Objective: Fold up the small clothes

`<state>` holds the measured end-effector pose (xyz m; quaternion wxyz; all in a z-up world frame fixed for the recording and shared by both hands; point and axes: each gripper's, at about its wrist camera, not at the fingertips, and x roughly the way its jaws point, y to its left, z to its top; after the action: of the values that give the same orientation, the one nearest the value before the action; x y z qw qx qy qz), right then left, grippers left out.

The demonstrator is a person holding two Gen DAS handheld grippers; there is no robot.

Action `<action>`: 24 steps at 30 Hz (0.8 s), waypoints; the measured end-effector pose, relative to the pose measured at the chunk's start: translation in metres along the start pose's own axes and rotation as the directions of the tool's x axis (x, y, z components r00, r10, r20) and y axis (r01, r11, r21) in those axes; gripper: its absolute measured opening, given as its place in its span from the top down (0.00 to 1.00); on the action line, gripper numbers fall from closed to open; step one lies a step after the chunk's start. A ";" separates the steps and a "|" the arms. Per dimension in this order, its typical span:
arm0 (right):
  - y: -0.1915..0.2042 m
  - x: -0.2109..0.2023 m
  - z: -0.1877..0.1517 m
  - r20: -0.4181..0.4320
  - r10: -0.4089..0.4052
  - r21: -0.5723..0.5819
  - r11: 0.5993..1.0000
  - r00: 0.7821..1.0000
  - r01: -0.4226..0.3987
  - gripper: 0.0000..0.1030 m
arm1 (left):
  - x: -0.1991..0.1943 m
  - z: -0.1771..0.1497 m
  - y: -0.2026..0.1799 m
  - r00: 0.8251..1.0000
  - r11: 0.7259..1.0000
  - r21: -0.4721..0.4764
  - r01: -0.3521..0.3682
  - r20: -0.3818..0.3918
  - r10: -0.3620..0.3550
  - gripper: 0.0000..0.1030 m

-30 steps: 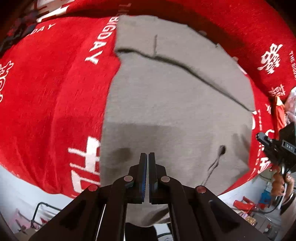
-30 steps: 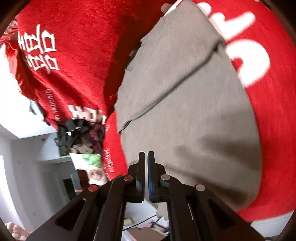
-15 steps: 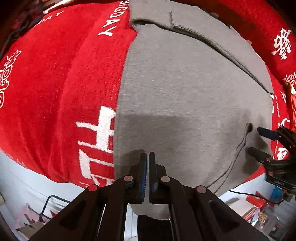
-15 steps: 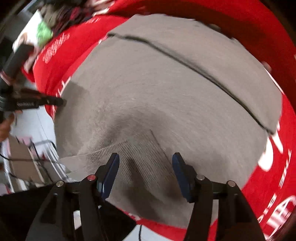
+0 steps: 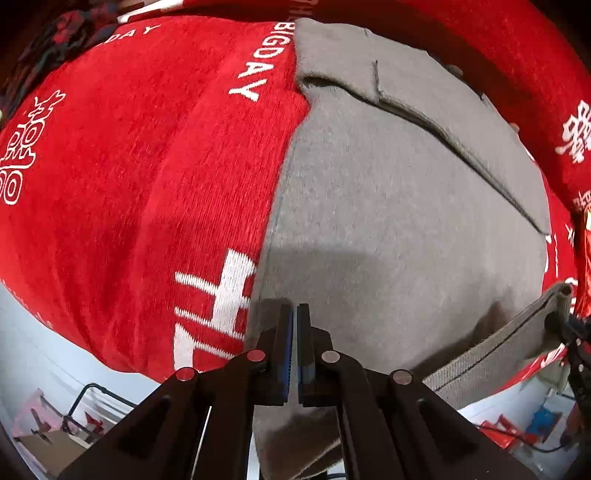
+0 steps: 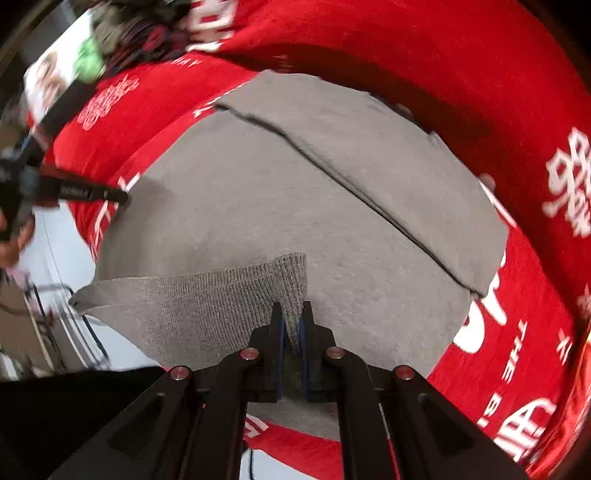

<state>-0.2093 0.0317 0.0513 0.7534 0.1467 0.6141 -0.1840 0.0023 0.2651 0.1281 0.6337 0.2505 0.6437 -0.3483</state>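
Observation:
A grey garment lies flat on a red cloth with white lettering; a folded part crosses its far side. My left gripper is shut with nothing visibly between its pads, over the garment's near left edge. My right gripper is shut on the garment's ribbed hem and lifts that corner off the cloth. The garment fills the right wrist view. The lifted hem and right gripper show at the right edge of the left wrist view; the left gripper shows at left in the right wrist view.
The red cloth covers the table and hangs over its near edge. A heap of dark clothes and a printed package lie at the far left. Floor clutter shows below the table edge.
My right gripper, open around the ribbed hem half a second ago, has shut on it and lifted the corner. My left gripper stays shut and has shifted slightly back over the left edge.

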 end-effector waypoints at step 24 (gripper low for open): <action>-0.023 0.020 -0.001 -0.030 0.131 0.109 0.986 0.991 -0.127 0.93 | -0.014 0.071 -0.059 0.899 0.958 0.068 0.278 0.333 -0.285 0.00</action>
<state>-0.2174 0.0101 0.0315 0.7431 0.2297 0.6065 -0.1646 0.0033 0.1751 0.1530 0.6758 0.0969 0.5508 -0.4801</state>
